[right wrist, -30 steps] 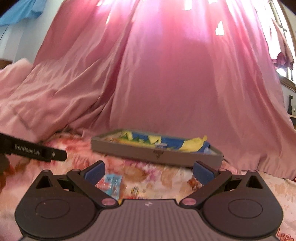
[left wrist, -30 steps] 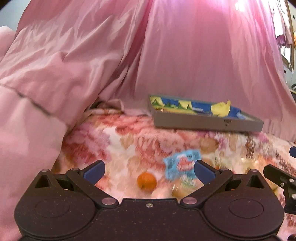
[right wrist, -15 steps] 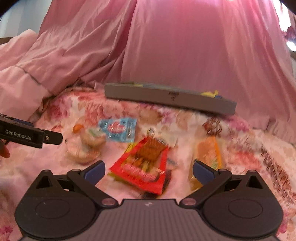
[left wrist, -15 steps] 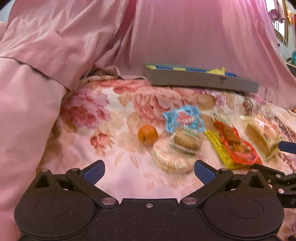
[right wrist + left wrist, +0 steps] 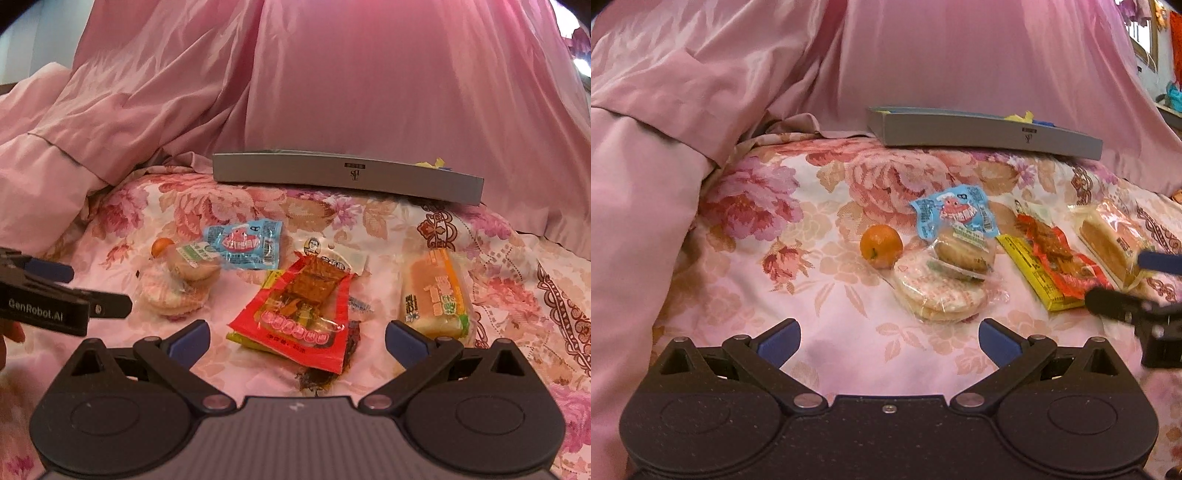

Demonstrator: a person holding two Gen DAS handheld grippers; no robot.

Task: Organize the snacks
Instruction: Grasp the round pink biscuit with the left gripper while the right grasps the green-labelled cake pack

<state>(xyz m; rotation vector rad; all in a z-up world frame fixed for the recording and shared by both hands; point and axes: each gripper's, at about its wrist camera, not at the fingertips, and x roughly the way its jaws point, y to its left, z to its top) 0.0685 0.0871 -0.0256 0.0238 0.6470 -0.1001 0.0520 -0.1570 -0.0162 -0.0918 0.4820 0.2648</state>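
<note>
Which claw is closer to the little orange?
The left claw. The orange lies just ahead of it, roughly centred between its open fingers. The right claw sits further right, facing the red packet, with the orange far off to its left.

- Pink satin sheet [image 5: 923, 55] – fills upper half of both views, draped in big folds, hangs down to bed at back.
- Folded pink hem w/ dark seam line [image 5: 48, 147] – left side of frame, bulges over bed edge.
- Floral bedspread [image 5: 768, 206] – pink/red peonies on cream, covers lower middle; brown ornate border print at right [image 5: 561, 295].
- Window w/ bright bits [image 5: 1145, 48] – upper right corner, blurry.
</note>
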